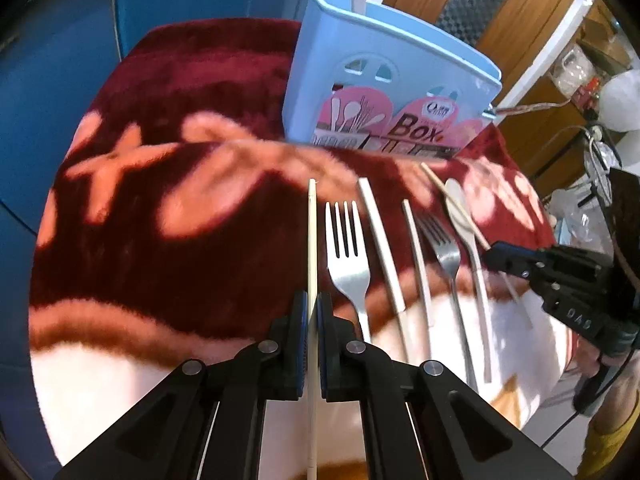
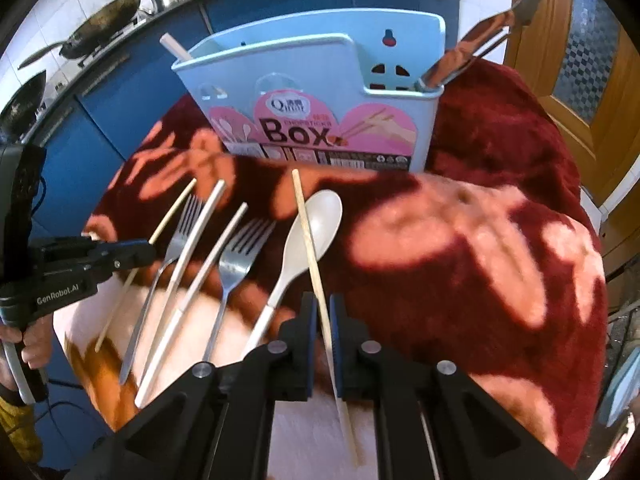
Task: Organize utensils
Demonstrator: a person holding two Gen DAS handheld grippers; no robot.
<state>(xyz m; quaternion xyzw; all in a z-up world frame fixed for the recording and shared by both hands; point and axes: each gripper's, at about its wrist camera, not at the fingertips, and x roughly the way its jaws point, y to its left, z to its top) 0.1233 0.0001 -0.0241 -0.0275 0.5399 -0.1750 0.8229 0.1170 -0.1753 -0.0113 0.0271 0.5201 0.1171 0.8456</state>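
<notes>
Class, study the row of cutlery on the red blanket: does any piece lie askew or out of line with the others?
Yes. At the right end of the row, a thin wooden chopstick lies slantwise across the cream plastic spoon, over its bowl, rather than beside it. The right tool is shut on that chopstick. The other pieces lie roughly side by side.

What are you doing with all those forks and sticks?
A person is sorting utensils with two hand-held grippers. The left gripper is shut on one chopstick, the right gripper on another chopstick. Forks, a spoon and more still lie on the red blanket, before the blue box.
</notes>
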